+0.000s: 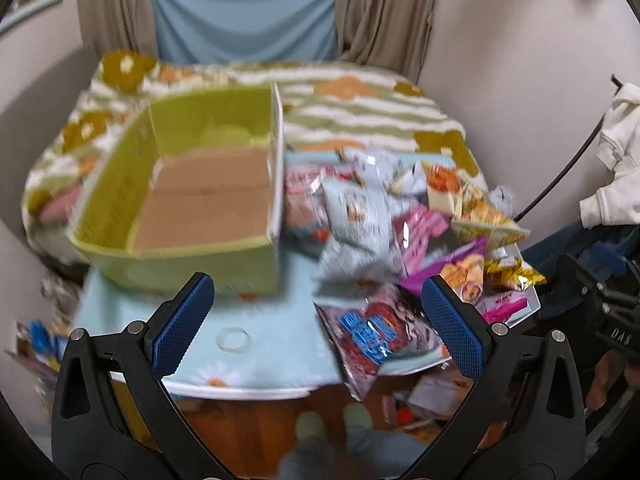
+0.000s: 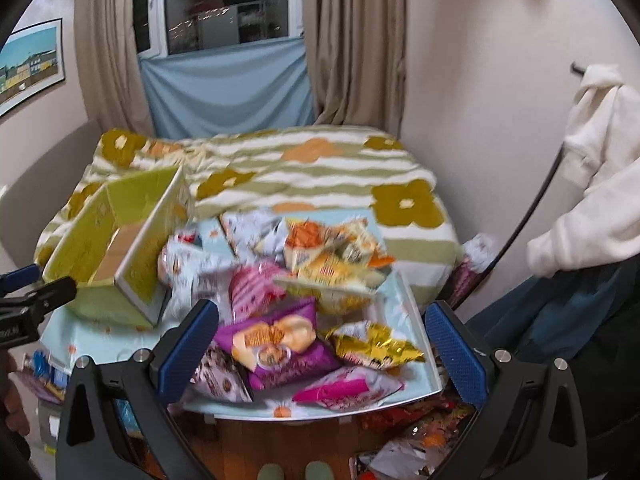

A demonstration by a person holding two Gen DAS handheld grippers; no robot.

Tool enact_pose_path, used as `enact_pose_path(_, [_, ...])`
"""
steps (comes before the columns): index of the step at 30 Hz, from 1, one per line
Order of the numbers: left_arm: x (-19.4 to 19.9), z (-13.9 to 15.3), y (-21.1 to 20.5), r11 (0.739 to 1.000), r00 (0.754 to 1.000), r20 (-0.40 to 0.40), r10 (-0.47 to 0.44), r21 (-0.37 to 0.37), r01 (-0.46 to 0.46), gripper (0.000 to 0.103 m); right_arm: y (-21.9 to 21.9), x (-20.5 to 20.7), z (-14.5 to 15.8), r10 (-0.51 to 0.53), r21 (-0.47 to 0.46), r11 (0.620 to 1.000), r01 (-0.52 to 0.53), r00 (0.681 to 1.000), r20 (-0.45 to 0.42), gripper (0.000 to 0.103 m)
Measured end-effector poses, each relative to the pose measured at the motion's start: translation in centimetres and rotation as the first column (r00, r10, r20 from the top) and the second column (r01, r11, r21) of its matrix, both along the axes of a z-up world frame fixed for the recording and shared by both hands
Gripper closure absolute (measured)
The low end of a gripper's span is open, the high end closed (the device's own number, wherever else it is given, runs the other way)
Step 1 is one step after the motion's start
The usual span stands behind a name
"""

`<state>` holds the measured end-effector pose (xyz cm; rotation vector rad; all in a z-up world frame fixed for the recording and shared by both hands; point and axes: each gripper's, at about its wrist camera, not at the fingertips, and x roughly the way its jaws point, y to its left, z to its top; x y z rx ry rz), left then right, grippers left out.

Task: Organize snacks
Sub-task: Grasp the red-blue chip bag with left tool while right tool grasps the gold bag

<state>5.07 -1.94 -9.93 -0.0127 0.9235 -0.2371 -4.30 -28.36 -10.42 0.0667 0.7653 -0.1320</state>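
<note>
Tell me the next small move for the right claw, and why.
Probably lower the right claw onto the purple snack packet and close. Both claws are open and empty, the packet lies on top of the pile between its fingers, and the green box beside the pile looks empty.

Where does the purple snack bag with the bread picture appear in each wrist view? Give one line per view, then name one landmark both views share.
Left wrist view: the purple snack bag lies right of centre, partly hidden behind the left tool's right finger.
Right wrist view: the purple snack bag lies low and central, between the open fingers of the right tool.
Shared landmark: the green cardboard box, left of the snack pile in both.
</note>
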Motion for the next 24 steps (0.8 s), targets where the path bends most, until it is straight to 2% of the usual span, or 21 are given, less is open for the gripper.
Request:
enact_pose_path(6, [0.6,-5.7,-2.8,0.998,0.990,-0.130,0.051,-0.028,-0.056,0.000,-1.3,1.3,-4.8,0.086,0.029,0.996,-0.084,0.993,-0.078,0.000])
enact_pose_path(11, [1.1,-9.4,-4.6,0.996,0.975,-0.206,0.081,-0.029,-0.088,0.000,-2.7,2.2,-7.6,0.127,-0.009,0.992,-0.129,0.985,-0.119,0.000])
enact_pose_path(19, [1.8,-13.3,-6.1,0.990,0.949,-0.294,0.116,-0.042,-0.134,0.000,-5.8,3.9,-10.6,0.190,-0.035,0.980,-0.198,0.967,-0.168,0.000])
enact_pose_path(24, [2.3,-15.0,-6.3,0.981,0.935,-0.337,0.110,-0.111,-0.156,0.003,-7.0,5.0,-12.3,0.239,-0.012,0.969,-0.246,0.951,-0.197,0.000])
